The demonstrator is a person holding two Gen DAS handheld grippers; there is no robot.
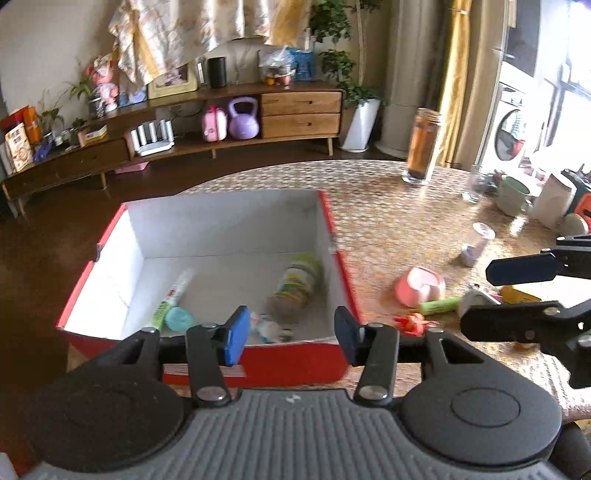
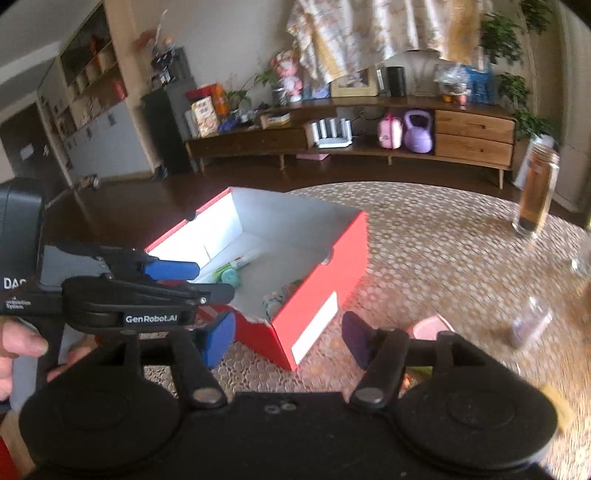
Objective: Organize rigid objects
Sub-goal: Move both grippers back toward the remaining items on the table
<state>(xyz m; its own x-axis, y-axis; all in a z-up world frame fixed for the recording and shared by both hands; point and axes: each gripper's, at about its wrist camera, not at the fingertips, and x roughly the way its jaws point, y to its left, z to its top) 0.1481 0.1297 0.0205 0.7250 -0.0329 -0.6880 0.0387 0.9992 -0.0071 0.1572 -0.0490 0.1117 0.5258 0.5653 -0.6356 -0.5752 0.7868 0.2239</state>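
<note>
Claws, left claw [image 1: 291, 334] and right claw [image 2: 288, 338], both gape empty near the red box [image 1: 295, 360], while the pink bowl [image 1: 419, 286] on the counter [image 1: 406, 221] looks light, stiff, best pinched at its rim.

Long low wooden sideboard [image 1: 177, 147] is running along the far wall, two light-wood drawers [image 1: 301, 114] sitting at its right end. Lilac kettlebell [image 1: 243, 119] and pink toy case [image 1: 214, 123] are sitting side by side on its lower shelf, white multi-antenna router [image 1: 153, 137] sitting further left. Black cylindrical speaker [image 1: 217, 72] and cream picture frame [image 1: 173, 81] are standing on top. Pale patterned cloth [image 1: 177, 33] is hanging above. Leafy plant in a tall white pot [image 1: 360, 123] is standing right of the sideboard, yellow curtain [image 1: 456, 74] hanging beyond it. White washing machine [image 1: 511, 129] is showing at far right.
</note>
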